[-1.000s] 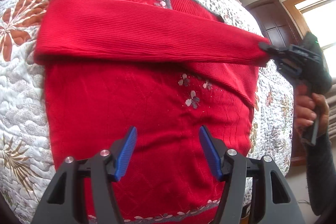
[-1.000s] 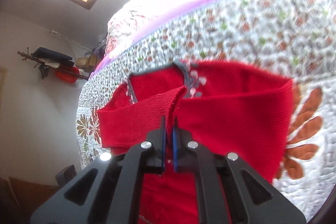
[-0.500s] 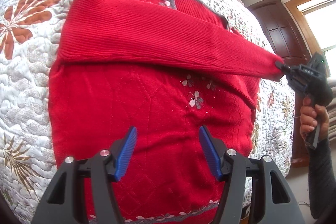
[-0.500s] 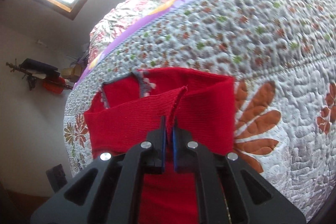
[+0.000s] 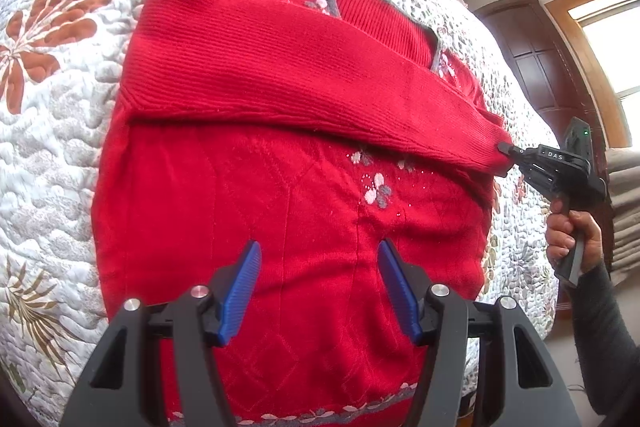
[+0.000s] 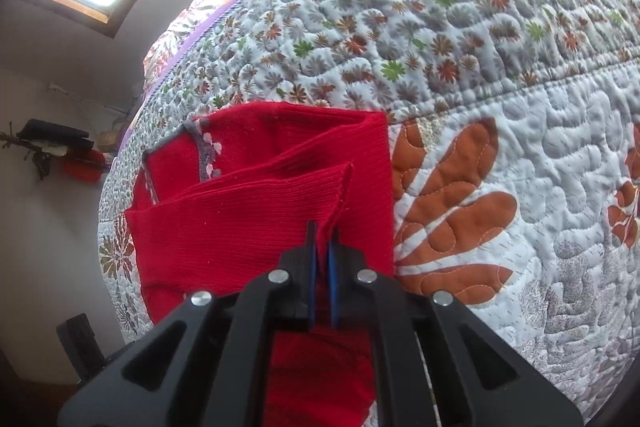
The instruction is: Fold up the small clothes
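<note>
A red sweater (image 5: 280, 211) lies on the floral quilt (image 5: 52, 131); the right gripper (image 5: 505, 151) pinches its sleeve cuff (image 5: 486, 147), left gripper (image 5: 318, 287) spread wide above.

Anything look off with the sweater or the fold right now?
Nothing damaged. The sleeve runs at a slant across the red sweater and overshoots its far edge, its cuff pinched in the right claw. The left claw hovers open over the hem, on the quilt.
</note>
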